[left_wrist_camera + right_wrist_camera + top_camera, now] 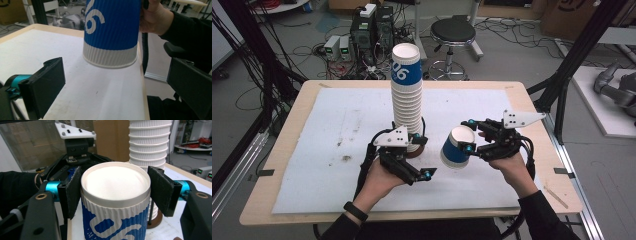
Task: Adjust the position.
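Observation:
A tall stack of white ribbed paper cups (407,95), the top one blue with white print, stands on a brown base (416,150) at the middle of the table. The stack (148,142) rises behind the jaws in the right gripper view. My right gripper (467,136) is shut on a single blue-and-white cup (457,146), held tilted above the mat to the right of the stack. Both pads press on the cup's (116,202) sides just below its rim. My left gripper (422,156) stands open beside the stack's base, nothing between its jaws. That same cup (111,30) hangs beyond the left gripper (117,85).
A white mat (342,125) covers most of the wooden table (292,125). Behind the table stand a black stool (453,32) and computer boxes with cables (372,30) on the floor. Black frame posts (572,65) rise at the right.

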Demonstrator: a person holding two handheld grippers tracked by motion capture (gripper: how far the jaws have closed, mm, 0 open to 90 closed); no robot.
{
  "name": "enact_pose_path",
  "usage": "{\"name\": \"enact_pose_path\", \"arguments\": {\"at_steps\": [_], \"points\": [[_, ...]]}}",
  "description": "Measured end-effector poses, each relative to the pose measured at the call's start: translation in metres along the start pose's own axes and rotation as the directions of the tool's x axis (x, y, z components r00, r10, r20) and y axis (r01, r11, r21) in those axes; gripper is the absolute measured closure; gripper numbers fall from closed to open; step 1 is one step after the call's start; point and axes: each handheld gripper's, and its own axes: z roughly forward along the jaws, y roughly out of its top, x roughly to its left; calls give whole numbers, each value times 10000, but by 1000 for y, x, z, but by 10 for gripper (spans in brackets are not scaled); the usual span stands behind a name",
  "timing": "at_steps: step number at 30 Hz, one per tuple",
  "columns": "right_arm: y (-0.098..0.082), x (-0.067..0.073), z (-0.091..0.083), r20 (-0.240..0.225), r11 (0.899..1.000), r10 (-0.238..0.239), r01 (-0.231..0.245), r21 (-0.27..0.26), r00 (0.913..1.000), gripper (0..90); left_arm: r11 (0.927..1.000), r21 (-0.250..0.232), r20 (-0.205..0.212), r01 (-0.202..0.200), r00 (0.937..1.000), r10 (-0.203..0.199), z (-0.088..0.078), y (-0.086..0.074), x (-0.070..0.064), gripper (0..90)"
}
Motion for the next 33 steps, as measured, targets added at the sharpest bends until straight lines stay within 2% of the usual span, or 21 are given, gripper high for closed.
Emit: {"name": "enact_pose_path", "arguments": {"at_steps": [4, 14, 21, 28, 33], "points": [[0, 2, 3, -158, 10000, -6, 7, 45, 9999, 313, 10000, -17, 4, 36, 10000, -36, 10, -1, 1, 17], [-1, 6, 10, -528, 9999, -15, 21, 109, 9986, 313, 10000, 51, 392, 84, 9992, -86, 37, -2, 2, 17], [-1, 7, 12, -674, 9999, -27, 36, 133, 9977, 312, 9997, -22, 607, 231, 9979, -230, 45, -2, 6, 17], [-1, 7, 14, -766, 9999, 33, -23, 136, 9971, 313, 9995, -9, 623, 305, 9976, -304, 48, -4, 8, 26], [-1, 7, 15, -792, 9999, 27, -18, 114, 9969, 313, 9997, 27, 875, 247, 9959, -248, 50, -4, 8, 93]]}}
